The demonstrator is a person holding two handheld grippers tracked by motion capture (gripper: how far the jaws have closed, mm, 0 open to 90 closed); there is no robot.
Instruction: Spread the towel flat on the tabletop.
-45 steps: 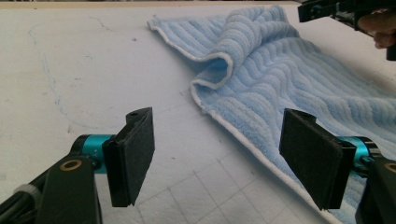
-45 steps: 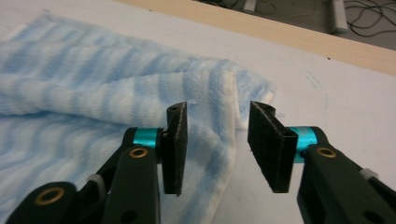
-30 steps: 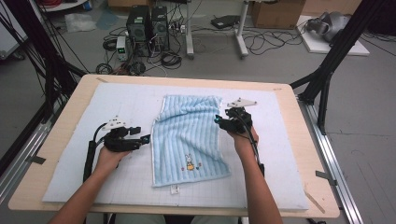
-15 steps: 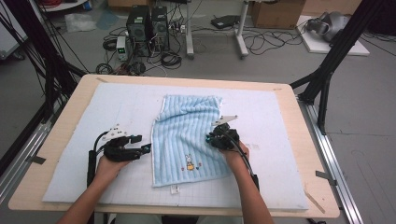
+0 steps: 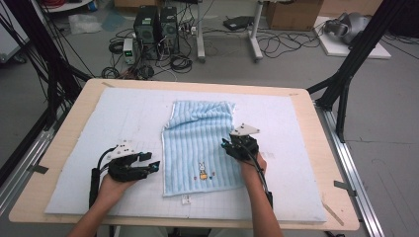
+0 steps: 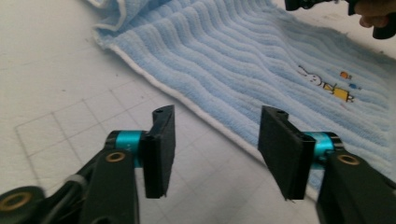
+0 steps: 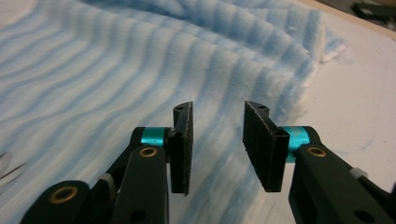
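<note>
Two grippers worked over a light blue striped towel that lay on a white gridded mat covering the wooden counter. The towel sat near the middle of the mat, mostly flat, with its far end rumpled into folds and a small cartoon figure printed close to its near edge (a little white tag lay on the mat just beside that edge).

The left gripper was held low over the bare mat just left of the towel's left hem, pointing right toward it. In the left gripper view its jaws stood parted with nothing between the pads; they had just been closing a little, and the white hem ran across the mat just beyond them.

The right gripper hovered at the towel's right side, pointing left over the cloth. In the right gripper view its jaws were released, with a clear gap between the pads and only striped fabric beyond them; they had just been opening. Whether the tips touched the cloth could not be told.

Past the counter's far edge, computer towers and loose cables lay on the floor.
</note>
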